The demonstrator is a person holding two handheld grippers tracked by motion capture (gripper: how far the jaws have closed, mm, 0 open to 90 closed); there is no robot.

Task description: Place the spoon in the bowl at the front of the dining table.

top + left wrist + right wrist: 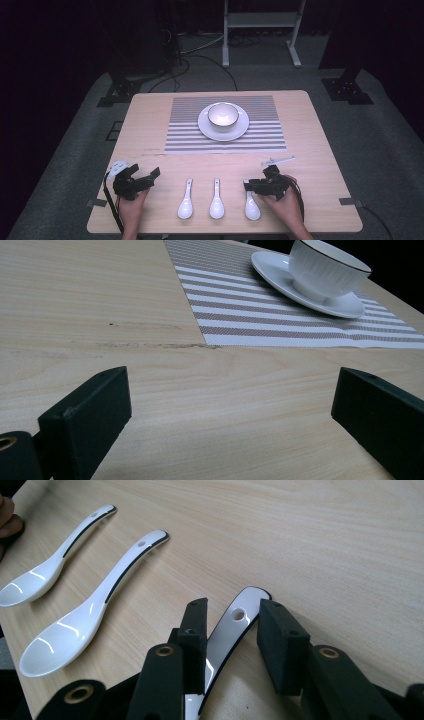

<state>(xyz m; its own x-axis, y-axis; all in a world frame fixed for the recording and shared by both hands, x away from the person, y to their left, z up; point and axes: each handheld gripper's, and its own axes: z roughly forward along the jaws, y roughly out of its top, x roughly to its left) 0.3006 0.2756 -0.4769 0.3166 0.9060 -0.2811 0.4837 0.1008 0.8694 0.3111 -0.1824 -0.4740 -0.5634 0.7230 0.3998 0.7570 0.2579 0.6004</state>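
Three glossy white spoons (216,200), ribbed bowl (223,115), striped woven mat (260,135)

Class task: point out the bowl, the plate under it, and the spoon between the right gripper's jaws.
Bowl (223,114), high view, inner hollow.
Plate (205,127), high view, bare left rim.
Spoon (240,614), right gripper view, handle by its hole.
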